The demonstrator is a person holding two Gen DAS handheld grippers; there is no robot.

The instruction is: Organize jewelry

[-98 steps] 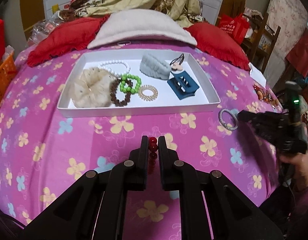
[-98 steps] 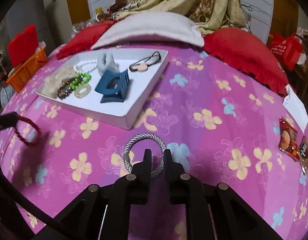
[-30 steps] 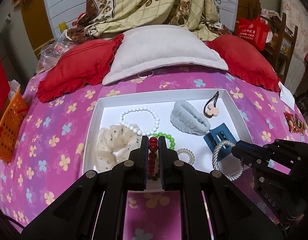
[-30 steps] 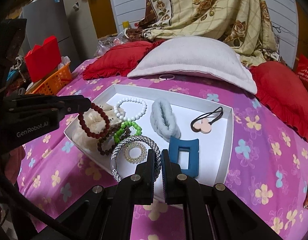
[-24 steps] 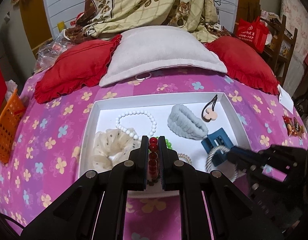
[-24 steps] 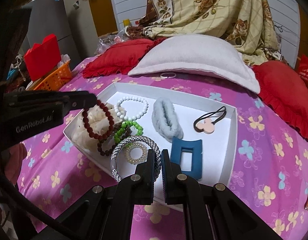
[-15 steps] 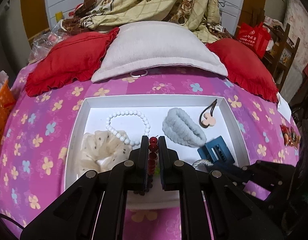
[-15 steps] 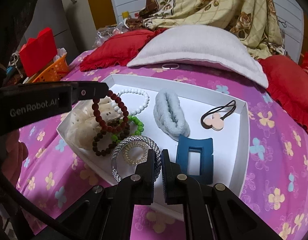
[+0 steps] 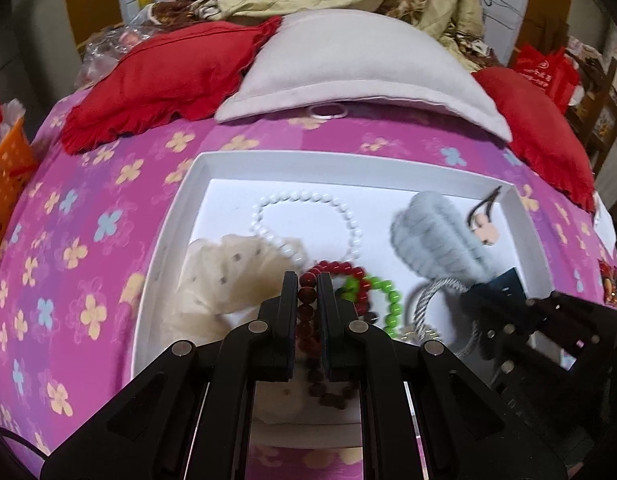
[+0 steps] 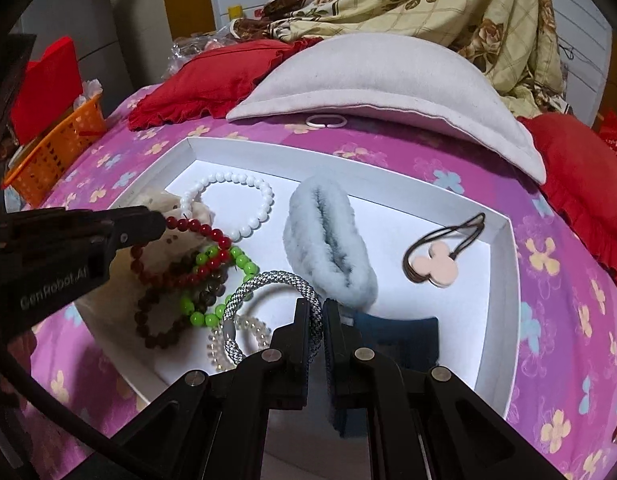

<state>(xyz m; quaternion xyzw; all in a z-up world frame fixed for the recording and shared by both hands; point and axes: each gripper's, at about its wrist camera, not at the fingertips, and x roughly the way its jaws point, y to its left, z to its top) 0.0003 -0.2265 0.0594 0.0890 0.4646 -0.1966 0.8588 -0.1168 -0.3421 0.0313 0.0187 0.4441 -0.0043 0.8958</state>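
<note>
Both bracelets hang over the white tray (image 10: 504, 280). The left gripper (image 9: 308, 286) pinches the red bracelet (image 10: 196, 252); the right gripper (image 10: 315, 312) pinches the silver bracelet (image 10: 268, 284). Next, I think, the jaws open and drop them.

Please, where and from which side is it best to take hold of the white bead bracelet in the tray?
Probably the far arc of the white bead bracelet, from above, with one finger inside the loop and one outside. It lies flat on the tray, and that part has bare floor on both sides. Its near-left part touches the cream scrunchie, and the red bead bracelet in the left gripper hangs close there.
</note>
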